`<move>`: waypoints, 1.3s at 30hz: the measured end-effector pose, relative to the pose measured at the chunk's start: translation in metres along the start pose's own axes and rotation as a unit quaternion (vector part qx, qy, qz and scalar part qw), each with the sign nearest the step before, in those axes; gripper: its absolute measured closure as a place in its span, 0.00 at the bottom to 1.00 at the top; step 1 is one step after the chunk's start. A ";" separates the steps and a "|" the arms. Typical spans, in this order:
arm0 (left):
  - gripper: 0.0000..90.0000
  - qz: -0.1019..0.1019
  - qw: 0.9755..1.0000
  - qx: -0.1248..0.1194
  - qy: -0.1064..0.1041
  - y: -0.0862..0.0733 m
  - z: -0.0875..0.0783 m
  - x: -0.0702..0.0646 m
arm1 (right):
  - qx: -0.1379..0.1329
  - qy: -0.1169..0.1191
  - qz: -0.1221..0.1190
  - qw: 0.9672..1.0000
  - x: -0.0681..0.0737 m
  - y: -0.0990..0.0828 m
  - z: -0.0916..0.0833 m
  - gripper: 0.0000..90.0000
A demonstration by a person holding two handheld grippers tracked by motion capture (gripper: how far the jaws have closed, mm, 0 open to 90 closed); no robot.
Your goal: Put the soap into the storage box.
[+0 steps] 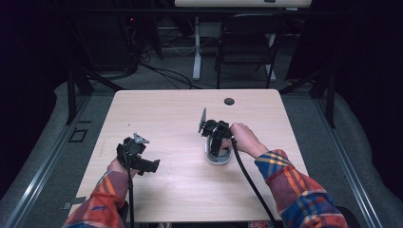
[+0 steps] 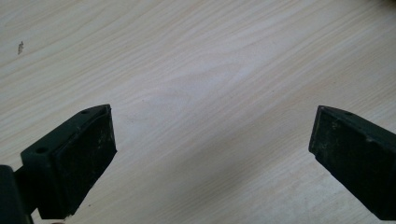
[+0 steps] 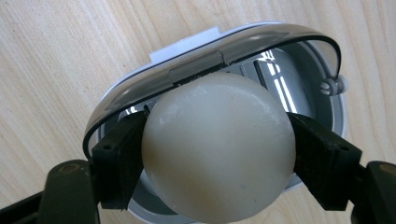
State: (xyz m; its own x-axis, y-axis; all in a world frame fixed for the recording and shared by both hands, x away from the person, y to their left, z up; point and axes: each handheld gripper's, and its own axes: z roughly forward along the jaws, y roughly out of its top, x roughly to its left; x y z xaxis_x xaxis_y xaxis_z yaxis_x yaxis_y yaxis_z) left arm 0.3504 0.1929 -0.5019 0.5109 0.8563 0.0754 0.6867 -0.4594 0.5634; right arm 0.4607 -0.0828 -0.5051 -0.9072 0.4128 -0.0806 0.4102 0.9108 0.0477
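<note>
A cream egg-shaped ball (image 3: pixel 217 144) sits between the black pads of my right gripper (image 3: pixel 217 156), which is shut on it. The ball hangs just over a round white-grey container (image 3: pixel 140 84) whose clear lid (image 3: pixel 261 42) is tilted up behind it. In the high view the right gripper (image 1: pixel 215 145) points down onto that container (image 1: pixel 218 160) at the table's middle right. My left gripper (image 1: pixel 149 166) rests at the near left with its jaws wide apart. In its own view the left gripper (image 2: pixel 212 154) has only bare wood between its pads.
The light wooden table (image 1: pixel 180 190) has a round cable hole (image 1: pixel 229 101) near its far edge and a small dark speck (image 2: pixel 20 46). A black folding chair (image 1: pixel 247 42) and a desk leg (image 1: pixel 196 52) stand beyond the table.
</note>
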 end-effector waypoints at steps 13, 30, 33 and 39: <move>0.01 0.002 1.000 0.003 -0.002 0.000 0.000 0.000 | -0.007 -0.010 0.004 1.000 0.001 -0.006 -0.010 0.26; 0.01 0.001 1.000 0.003 -0.003 0.000 0.000 0.000 | -0.036 -0.023 0.019 0.999 0.000 -0.027 -0.031 0.25; 0.01 0.002 1.000 0.004 -0.003 0.000 0.000 0.000 | -0.046 -0.024 0.028 0.998 -0.001 -0.040 -0.036 0.24; 0.01 0.002 1.000 0.005 -0.002 0.001 0.000 0.000 | -0.049 -0.030 0.042 0.997 -0.002 -0.063 -0.040 0.22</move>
State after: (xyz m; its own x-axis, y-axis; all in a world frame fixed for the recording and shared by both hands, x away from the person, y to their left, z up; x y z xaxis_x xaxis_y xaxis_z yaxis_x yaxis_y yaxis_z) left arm 0.3508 0.1921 -0.5017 0.5159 0.8533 0.0757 0.6888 -0.4657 0.5555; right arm 0.4325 -0.1414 -0.4681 -0.8616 0.4901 -0.1324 0.4705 0.8688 0.1546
